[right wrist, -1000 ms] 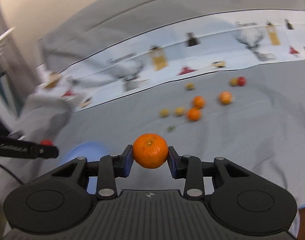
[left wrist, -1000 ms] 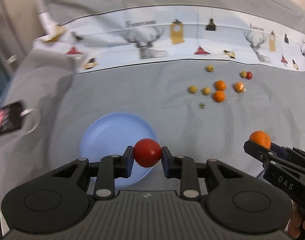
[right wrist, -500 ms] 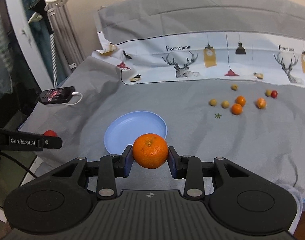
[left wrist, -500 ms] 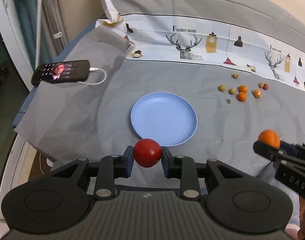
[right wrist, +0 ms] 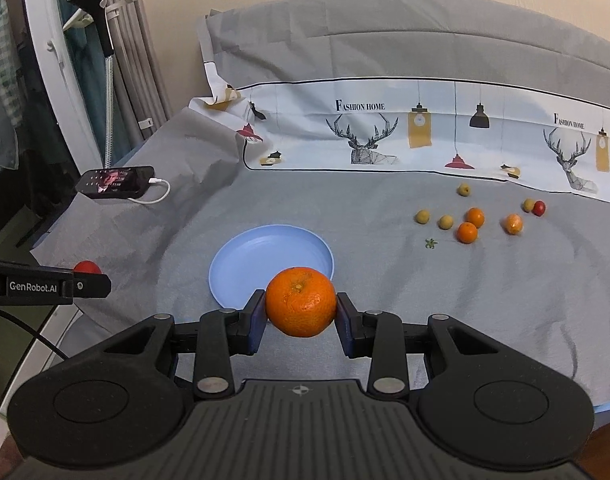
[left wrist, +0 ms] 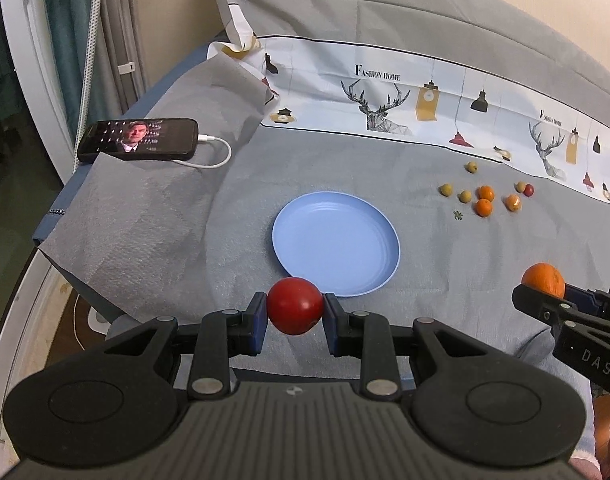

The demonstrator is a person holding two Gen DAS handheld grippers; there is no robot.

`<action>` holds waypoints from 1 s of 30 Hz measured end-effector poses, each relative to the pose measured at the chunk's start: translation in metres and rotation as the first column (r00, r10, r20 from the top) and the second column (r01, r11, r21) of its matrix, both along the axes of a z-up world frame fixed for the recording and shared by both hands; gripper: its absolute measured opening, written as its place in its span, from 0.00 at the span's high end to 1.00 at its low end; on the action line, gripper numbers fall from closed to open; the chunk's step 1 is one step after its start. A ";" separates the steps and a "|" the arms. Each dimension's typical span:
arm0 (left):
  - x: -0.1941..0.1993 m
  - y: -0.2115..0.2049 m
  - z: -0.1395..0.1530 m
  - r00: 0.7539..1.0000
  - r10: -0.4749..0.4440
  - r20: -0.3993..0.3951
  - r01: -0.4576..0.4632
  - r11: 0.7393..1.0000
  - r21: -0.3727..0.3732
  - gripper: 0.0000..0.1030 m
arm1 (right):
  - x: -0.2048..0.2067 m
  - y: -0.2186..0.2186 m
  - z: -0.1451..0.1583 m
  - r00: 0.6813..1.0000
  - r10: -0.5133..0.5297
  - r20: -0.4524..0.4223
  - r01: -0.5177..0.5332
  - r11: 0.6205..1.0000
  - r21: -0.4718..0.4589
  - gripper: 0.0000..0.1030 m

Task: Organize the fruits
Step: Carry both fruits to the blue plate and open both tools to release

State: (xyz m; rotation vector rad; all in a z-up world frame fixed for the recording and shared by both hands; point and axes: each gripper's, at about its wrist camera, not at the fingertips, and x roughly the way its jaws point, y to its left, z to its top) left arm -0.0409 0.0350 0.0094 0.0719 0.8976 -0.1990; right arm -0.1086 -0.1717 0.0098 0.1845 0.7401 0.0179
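Fruits are mostly scattered on grey bedsheet (left wrist: 145,248), far right of blue plate (left wrist: 305,216); plate holds nothing yet. Mandarin (right wrist: 301,301) is clamped in right gripper (right wrist: 301,312), red tomato (left wrist: 295,305) in left gripper (left wrist: 293,316), both held near plate's front rim. Risk: fruit released w/o being lowered could bounce off shallow plate & roll away on the soft, creased sheet.

Red tomato (left wrist: 295,311), orange mandarin (right wrist: 300,301), pale blue plate (left wrist: 337,216), grey bedspread (left wrist: 185,220), white cloth (right wrist: 445,132) printed with black deer, yellow and black lamps.
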 end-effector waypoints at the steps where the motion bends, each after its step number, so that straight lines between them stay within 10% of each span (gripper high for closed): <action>1: 0.000 0.001 0.000 1.000 0.001 0.000 -0.001 1.000 -0.001 0.68 | 0.001 0.001 0.000 1.000 0.002 -0.001 -0.002 1.000 -0.005 0.63; 30: 0.031 0.004 -0.014 0.999 0.007 -0.036 -0.008 1.000 -0.015 0.68 | 0.024 0.009 -0.015 0.998 0.026 -0.065 -0.029 0.999 -0.034 0.63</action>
